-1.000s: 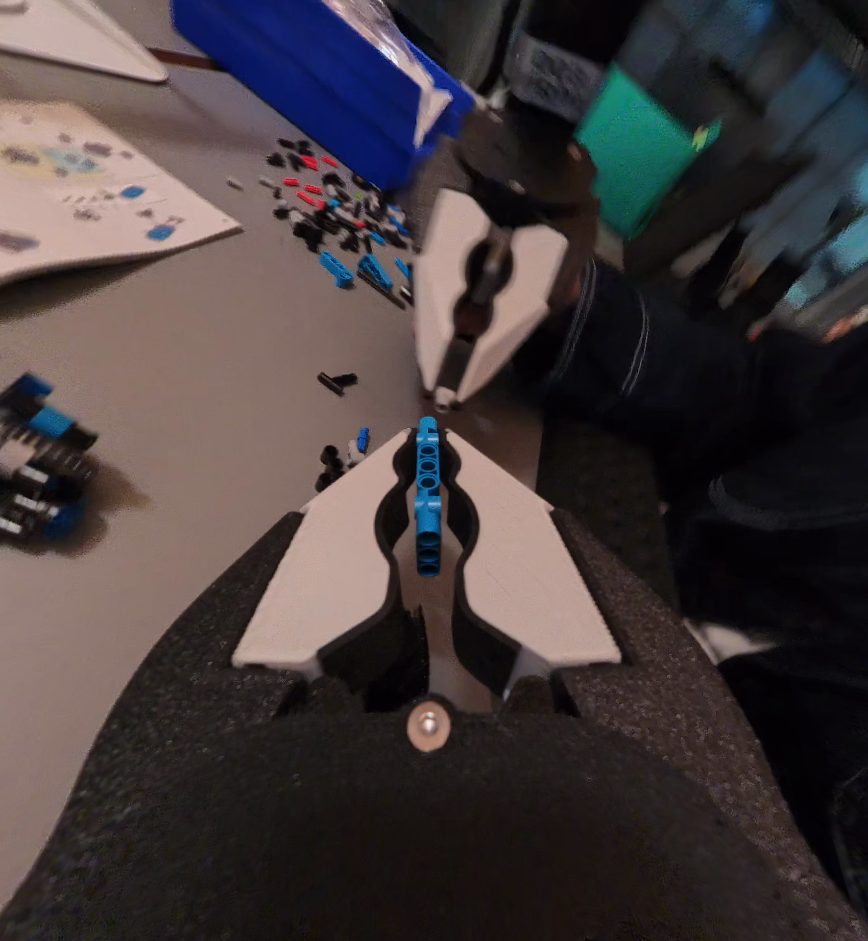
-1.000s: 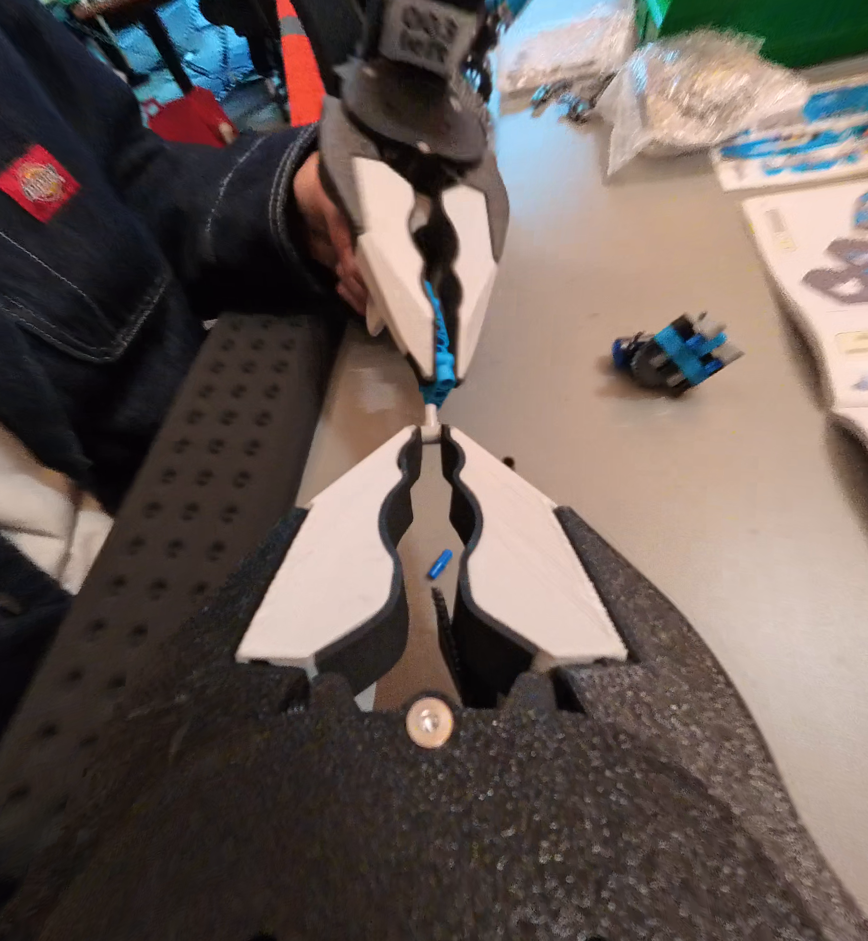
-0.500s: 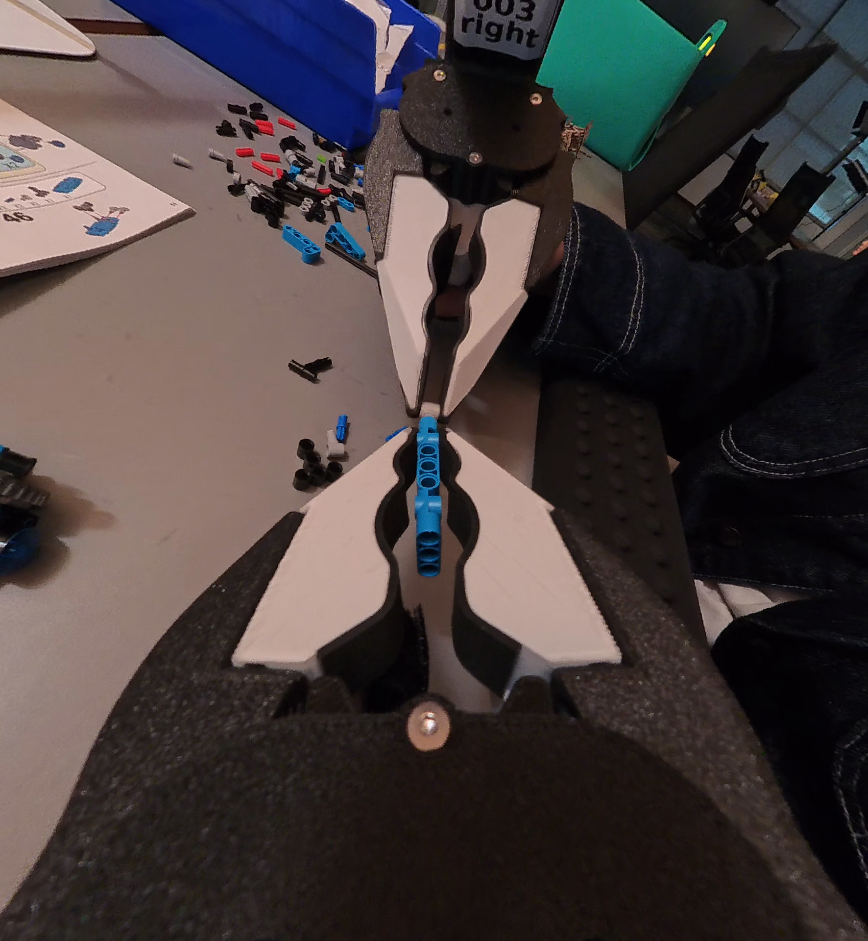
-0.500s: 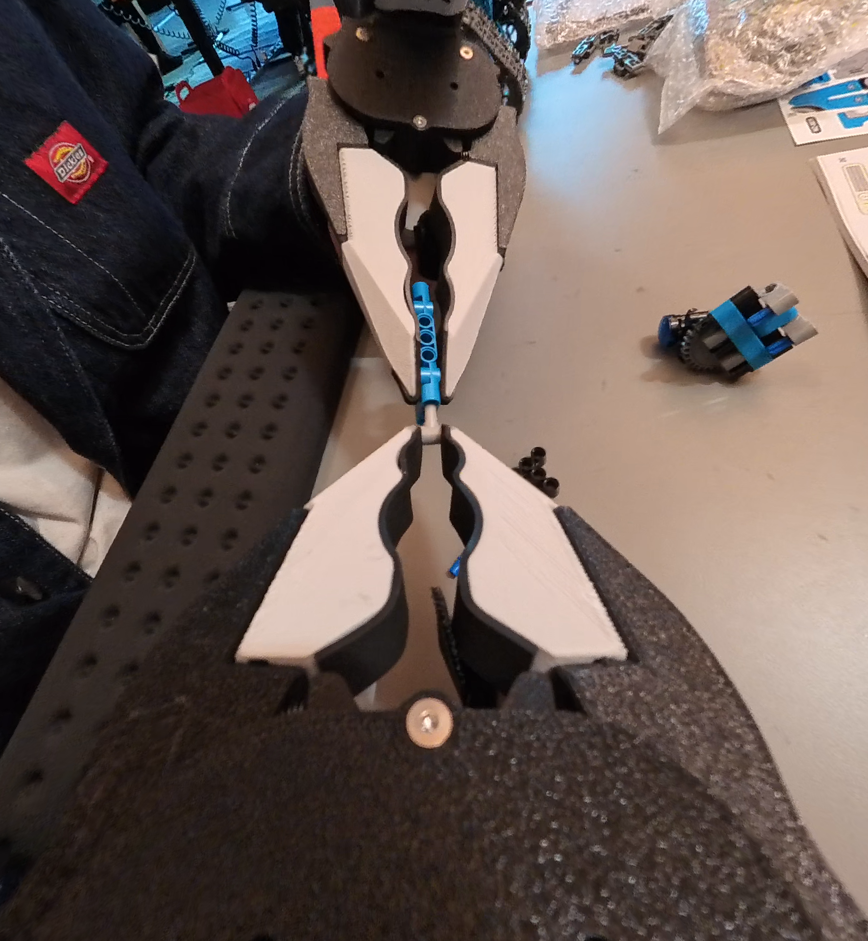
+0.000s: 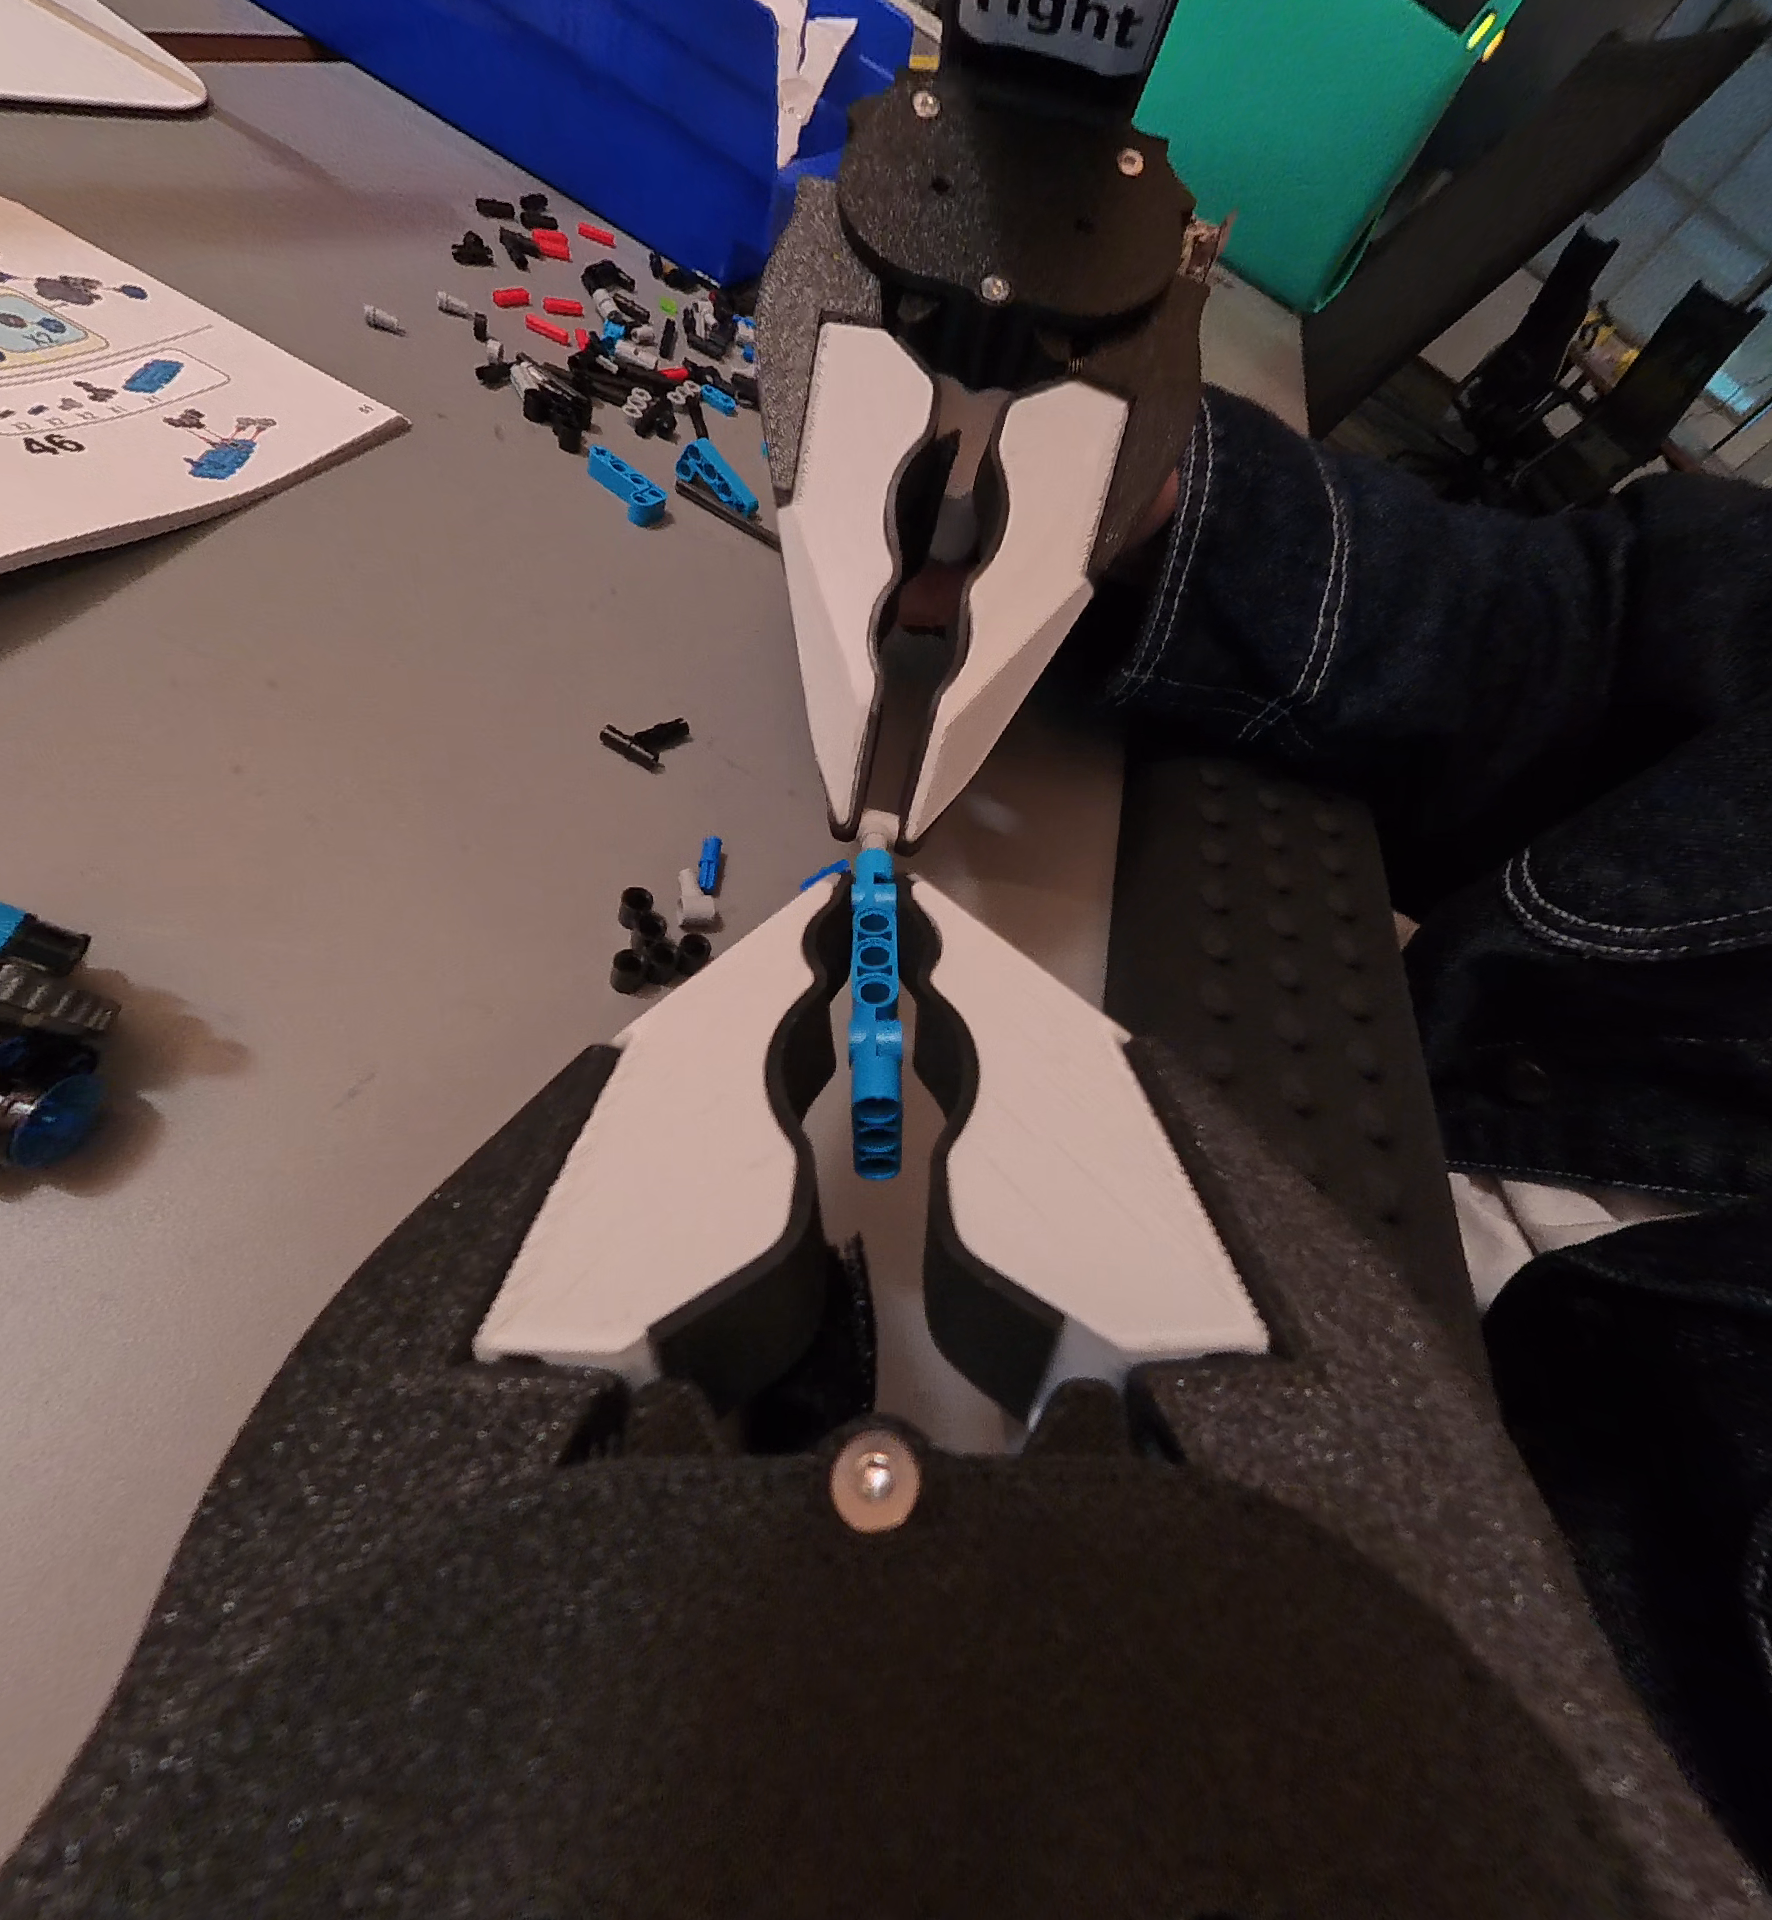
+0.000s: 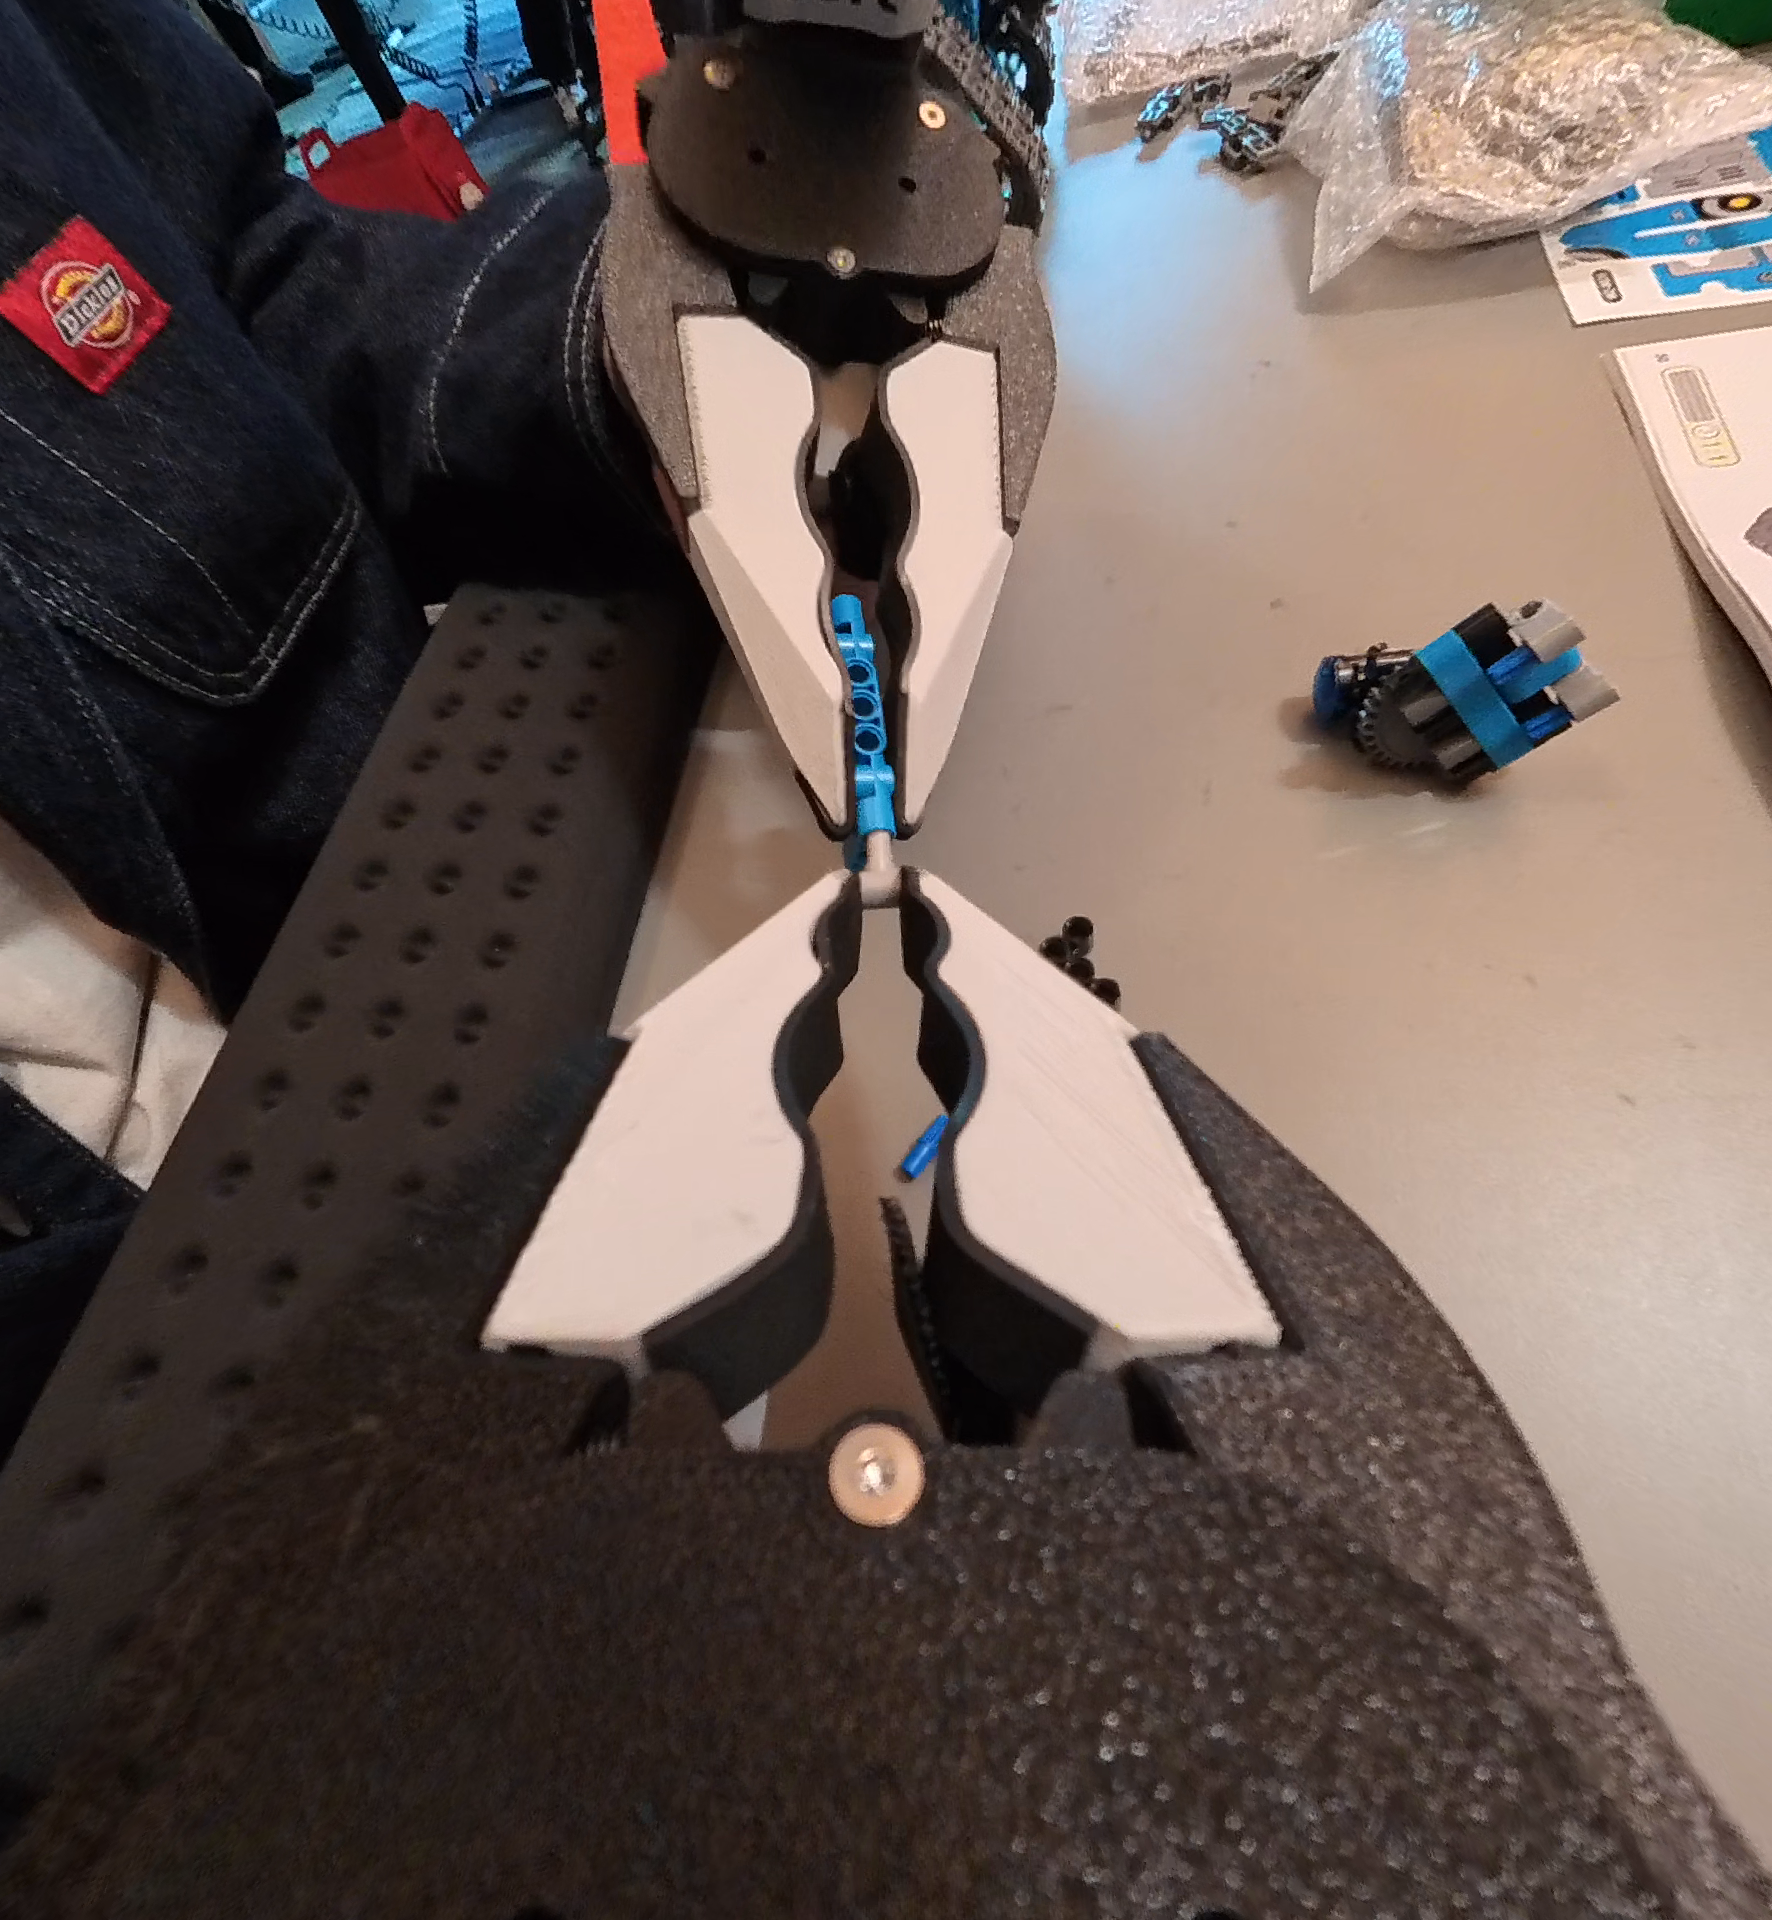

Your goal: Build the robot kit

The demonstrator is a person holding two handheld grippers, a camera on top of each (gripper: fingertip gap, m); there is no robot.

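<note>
My left gripper (image 5: pixel 874 883) is shut on a blue perforated toy beam (image 5: pixel 874 1023) that runs back between its fingers. My right gripper (image 6: pixel 877 896) is shut on a small light grey pin (image 6: pixel 878 883). The two grippers meet tip to tip above the grey table (image 5: pixel 342 727). The grey pin (image 5: pixel 874 834) touches the front end of the blue beam (image 6: pixel 869 717). The right gripper (image 5: pixel 877 826) shows head-on in the left wrist view, and the left gripper (image 6: pixel 871 821) shows head-on in the right wrist view.
Loose small parts (image 5: pixel 601 332) lie by a blue bin (image 5: pixel 601 94). A few black rings (image 5: pixel 653 951), a black pin (image 5: pixel 643 740) and a part-built blue and black assembly (image 6: pixel 1464 696) lie nearby. Instruction booklets (image 5: pixel 82 395) lie open. A black perforated pad (image 6: pixel 342 935) lines the table edge by a denim sleeve (image 6: pixel 238 416). Left and right tips are no more than a few centimetres apart.
The right gripper has come in from farther off until its grey pin meets the beam's tip. Both views have steadied, and over the last half second the grippers have hardly moved.
</note>
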